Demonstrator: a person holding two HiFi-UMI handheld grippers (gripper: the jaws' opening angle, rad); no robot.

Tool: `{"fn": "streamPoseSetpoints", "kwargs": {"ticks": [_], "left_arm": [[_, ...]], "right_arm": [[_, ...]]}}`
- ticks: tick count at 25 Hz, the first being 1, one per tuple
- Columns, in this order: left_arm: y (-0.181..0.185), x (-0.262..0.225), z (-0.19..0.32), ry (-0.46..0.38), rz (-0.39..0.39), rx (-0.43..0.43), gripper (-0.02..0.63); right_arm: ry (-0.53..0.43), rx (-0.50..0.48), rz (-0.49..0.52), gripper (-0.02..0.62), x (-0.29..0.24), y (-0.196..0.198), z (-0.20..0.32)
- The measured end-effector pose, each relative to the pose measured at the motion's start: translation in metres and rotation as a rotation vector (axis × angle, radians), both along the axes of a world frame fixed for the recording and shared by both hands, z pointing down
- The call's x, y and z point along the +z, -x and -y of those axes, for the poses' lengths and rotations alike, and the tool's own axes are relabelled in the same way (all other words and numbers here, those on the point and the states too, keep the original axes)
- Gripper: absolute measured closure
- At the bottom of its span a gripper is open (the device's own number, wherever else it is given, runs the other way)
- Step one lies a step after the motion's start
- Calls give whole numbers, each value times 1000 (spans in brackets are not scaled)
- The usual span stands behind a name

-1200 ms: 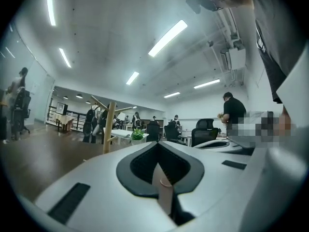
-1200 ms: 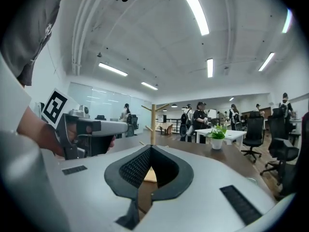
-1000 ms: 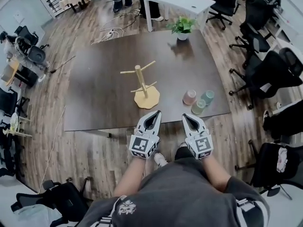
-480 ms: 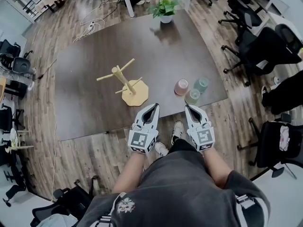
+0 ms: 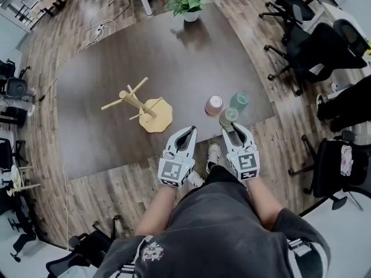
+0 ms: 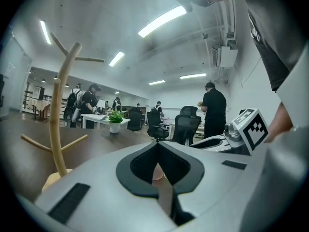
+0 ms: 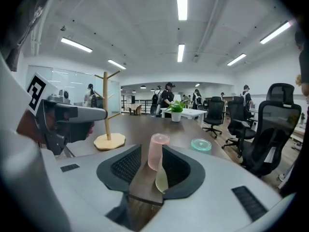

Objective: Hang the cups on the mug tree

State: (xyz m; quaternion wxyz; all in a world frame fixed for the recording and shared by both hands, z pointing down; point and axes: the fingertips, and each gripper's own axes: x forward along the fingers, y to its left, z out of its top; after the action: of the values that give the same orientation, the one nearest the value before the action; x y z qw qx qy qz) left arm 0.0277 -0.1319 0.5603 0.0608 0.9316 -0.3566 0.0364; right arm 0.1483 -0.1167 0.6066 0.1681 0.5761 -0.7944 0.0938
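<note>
Reaching for crowded cups at the table's near edge

The table leaves little margin: the three cups stand close to its near edge, so a nudge toward the person could send one over. The mug tree stands well apart to the left on a small base, and I expect it could tip if a cup snags a branch. The right gripper is empty, its jaws just having opened to a partial gap that may be too narrow for a cup. The left gripper is closed on nothing, so it cannot steady anything. The green cup sits just ahead of the right jaws. Bumping it would knock the pink cup or the teal cup close behind.
</note>
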Motion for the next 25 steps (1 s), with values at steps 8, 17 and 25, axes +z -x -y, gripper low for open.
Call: {"fn": "streamPoseSetpoints", "kwargs": {"ticks": [8, 17, 25], "left_arm": [[-5, 8, 5, 16, 10, -6, 599], [0, 20, 11, 26, 65, -35, 600], [10, 20, 18, 21, 89, -61, 599]], "right_arm": [[69, 103, 10, 327, 23, -29, 12], [165, 95, -18, 290, 64, -38, 32], [176, 95, -26, 298, 68, -42, 37]]}}
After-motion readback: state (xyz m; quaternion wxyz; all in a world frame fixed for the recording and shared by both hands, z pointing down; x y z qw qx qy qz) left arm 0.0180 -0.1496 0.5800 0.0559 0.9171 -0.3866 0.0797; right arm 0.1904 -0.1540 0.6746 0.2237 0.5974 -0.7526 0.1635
